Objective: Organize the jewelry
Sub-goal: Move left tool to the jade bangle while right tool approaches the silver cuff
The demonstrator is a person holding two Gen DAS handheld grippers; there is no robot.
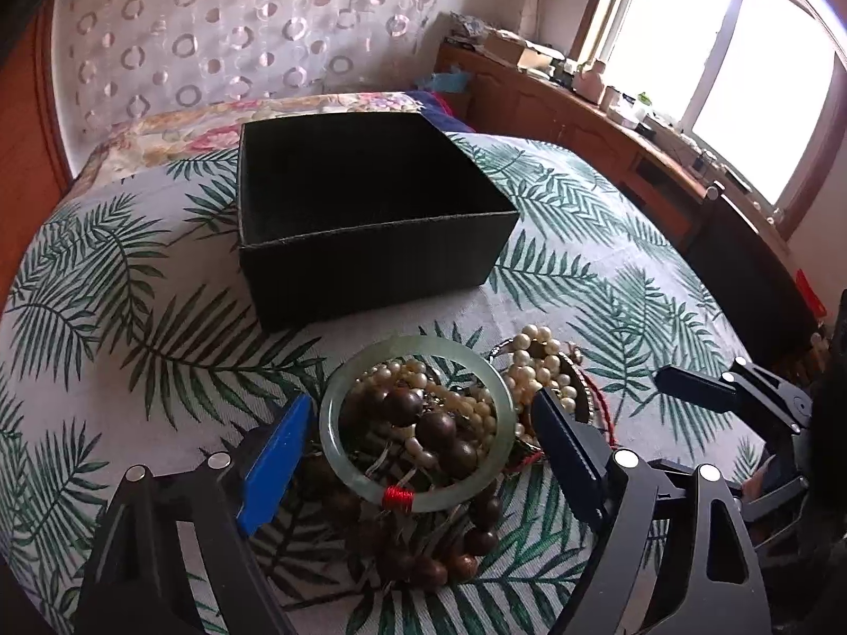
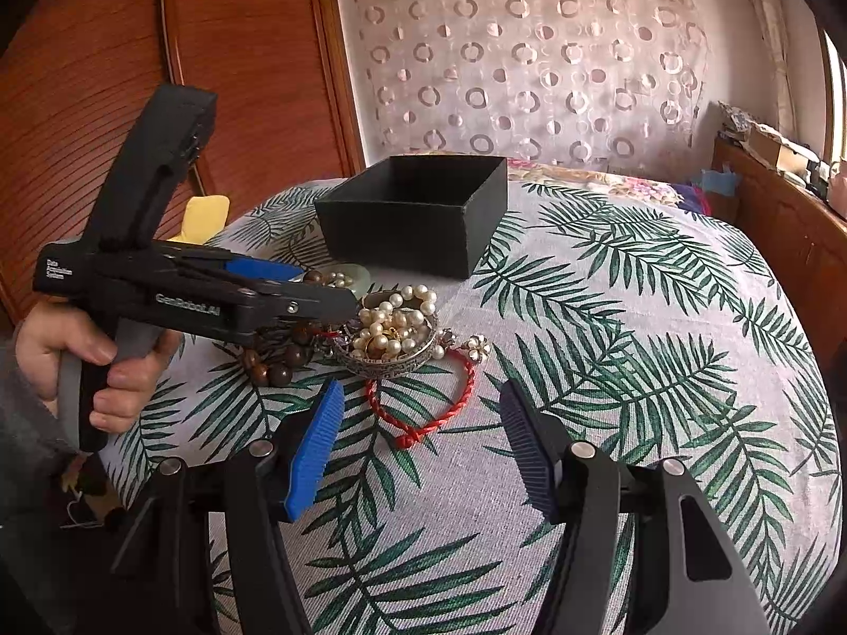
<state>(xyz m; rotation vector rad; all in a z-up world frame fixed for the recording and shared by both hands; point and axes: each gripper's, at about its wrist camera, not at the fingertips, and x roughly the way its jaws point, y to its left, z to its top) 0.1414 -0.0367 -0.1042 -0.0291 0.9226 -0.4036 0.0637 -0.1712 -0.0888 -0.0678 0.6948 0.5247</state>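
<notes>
Pale green stone bangle lay on top of the jewelry heap, a turn of red thread wound round its near rim. It sat between the two fingers of the left gripper: blue pad to one side, dark pad to the other. Jaws stood wide, straddling the bangle; neither pad pressed on it, and nothing was gripped.

Inside and under the bangle: large brown wooden beads and a tangle of cream pearls. More wooden beads trailed toward the camera.

Right wrist view showed the same heap from the other side. Pearls were piled in a silver bangle with engraved marks too small to read. A red braided cord bracelet lay just in front of it, touching the heap at its far end. The right gripper hovered near the cord, jaws partly open, blue pad and dark pad apart, nothing held.

A black open box stood on the cloth behind the heap, apart from it; interior too dark to read.

The cloth was white with green palm fronds.

Writing: the left gripper's body read "GenRobot.AI" on its side, and a small three-line label at its rear, which seemed to read "Data Acquisition System". A person's hand in a grey sleeve gripped its handle.

A wooden wardrobe and a sheer curtain with a ring pattern stood behind.
</notes>
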